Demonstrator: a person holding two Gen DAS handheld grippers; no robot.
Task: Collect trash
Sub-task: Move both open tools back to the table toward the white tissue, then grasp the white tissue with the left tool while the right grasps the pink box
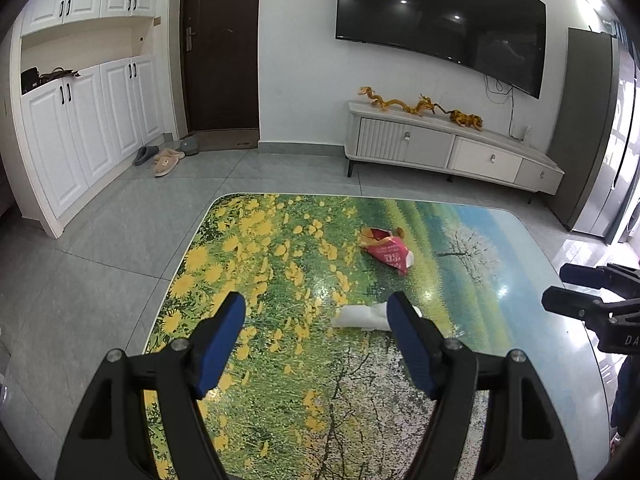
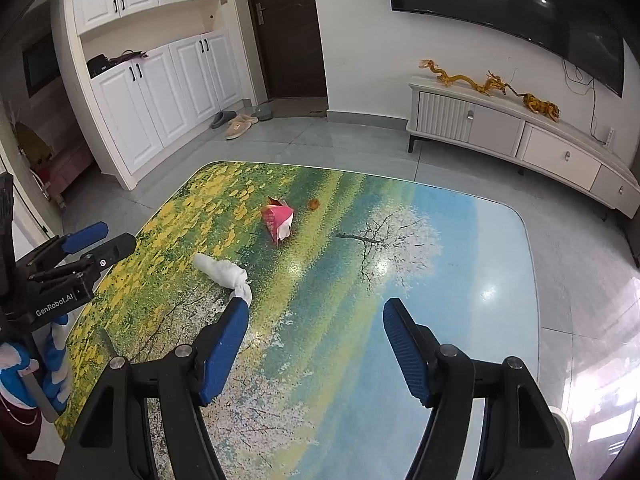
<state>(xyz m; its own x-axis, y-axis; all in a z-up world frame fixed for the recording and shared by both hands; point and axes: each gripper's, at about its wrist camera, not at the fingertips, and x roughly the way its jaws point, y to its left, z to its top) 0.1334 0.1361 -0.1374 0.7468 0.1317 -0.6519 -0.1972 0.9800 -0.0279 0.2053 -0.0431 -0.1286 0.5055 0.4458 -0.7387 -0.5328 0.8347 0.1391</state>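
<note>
A crumpled white tissue (image 1: pixel 360 317) (image 2: pixel 222 271) lies on the glossy landscape-print table (image 1: pixel 280 380) (image 2: pixel 420 280). Farther back sits a red snack wrapper (image 1: pixel 386 253) (image 2: pixel 277 220), with a small orange scrap (image 2: pixel 314 203) (image 1: pixel 399 233) beside it. My left gripper (image 1: pixel 316 308) hangs open above the table, its right finger overlapping the tissue's end, nothing held. My right gripper (image 2: pixel 316 312) is open too, empty, with the tissue just off its left fingertip. Each gripper shows at the edge of the other's view: the right gripper (image 1: pixel 560 284) and the left gripper (image 2: pixel 116 236).
Grey tiled floor surrounds the table. A white TV cabinet (image 1: pixel 452 148) with golden dragon figures stands under a wall TV (image 1: pixel 440 20). White cupboards (image 1: pixel 80 128), a dark door (image 1: pixel 222 48) and slippers (image 1: pixel 164 158) are at the left. A blue-and-white object (image 2: pixel 24 364) stands by the table's near left corner.
</note>
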